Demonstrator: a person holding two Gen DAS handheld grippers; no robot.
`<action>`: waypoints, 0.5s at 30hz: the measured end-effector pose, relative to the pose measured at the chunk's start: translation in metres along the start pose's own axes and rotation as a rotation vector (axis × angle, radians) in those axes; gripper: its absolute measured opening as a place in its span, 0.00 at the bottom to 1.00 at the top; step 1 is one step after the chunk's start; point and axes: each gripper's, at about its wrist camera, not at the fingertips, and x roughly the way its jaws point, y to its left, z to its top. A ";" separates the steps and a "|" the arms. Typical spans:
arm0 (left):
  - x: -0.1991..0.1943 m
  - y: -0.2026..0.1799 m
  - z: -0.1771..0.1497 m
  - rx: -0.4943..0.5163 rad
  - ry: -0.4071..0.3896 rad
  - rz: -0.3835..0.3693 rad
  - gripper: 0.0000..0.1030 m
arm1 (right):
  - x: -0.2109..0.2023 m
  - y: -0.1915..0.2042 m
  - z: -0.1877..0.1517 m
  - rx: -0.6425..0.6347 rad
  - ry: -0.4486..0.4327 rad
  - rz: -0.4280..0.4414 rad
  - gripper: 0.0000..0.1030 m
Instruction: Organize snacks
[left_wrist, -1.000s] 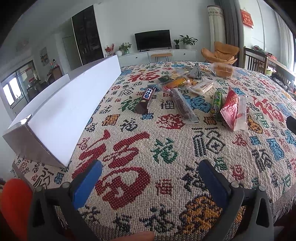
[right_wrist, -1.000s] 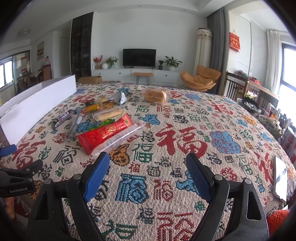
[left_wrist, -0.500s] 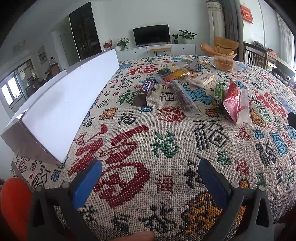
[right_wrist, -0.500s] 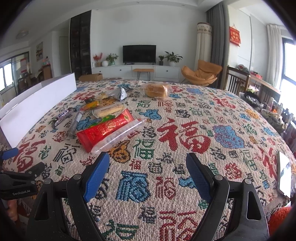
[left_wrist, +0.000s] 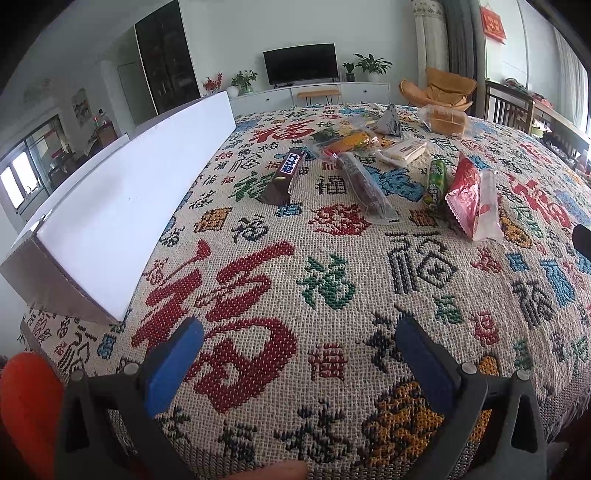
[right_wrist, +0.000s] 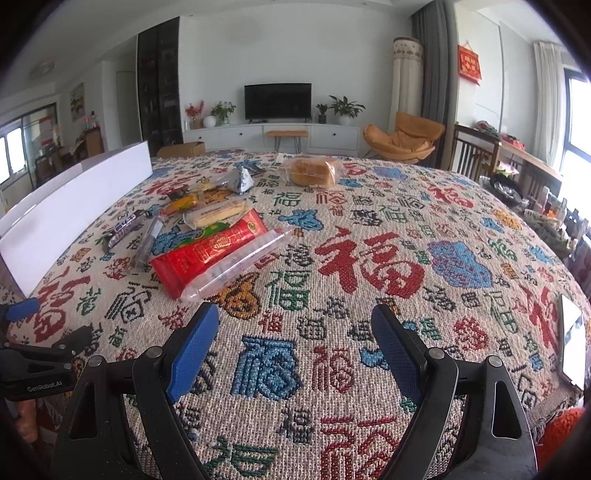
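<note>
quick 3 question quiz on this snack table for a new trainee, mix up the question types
1. True or false: the left gripper is shut on a snack.
2. Which snack lies nearest the right gripper?
A. the bread bag
B. the clear tube pack
C. the dark chocolate bar
3. Fill in: the long white box lies along the ____ edge of the patterned cloth in the left wrist view.

Key
1. False: both grippers are open and hold nothing.
2. B: it lies beside the red packet, just ahead of the gripper.
3. left
</note>
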 end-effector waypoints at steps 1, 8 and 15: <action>0.000 0.000 0.000 -0.001 0.001 -0.001 1.00 | 0.000 0.000 0.000 0.000 0.001 0.000 0.84; 0.001 0.001 0.000 -0.001 0.002 -0.002 1.00 | 0.001 0.000 -0.001 -0.001 0.003 0.003 0.84; 0.002 0.001 0.001 0.001 0.004 -0.001 1.00 | 0.002 0.001 -0.001 -0.001 0.007 0.004 0.84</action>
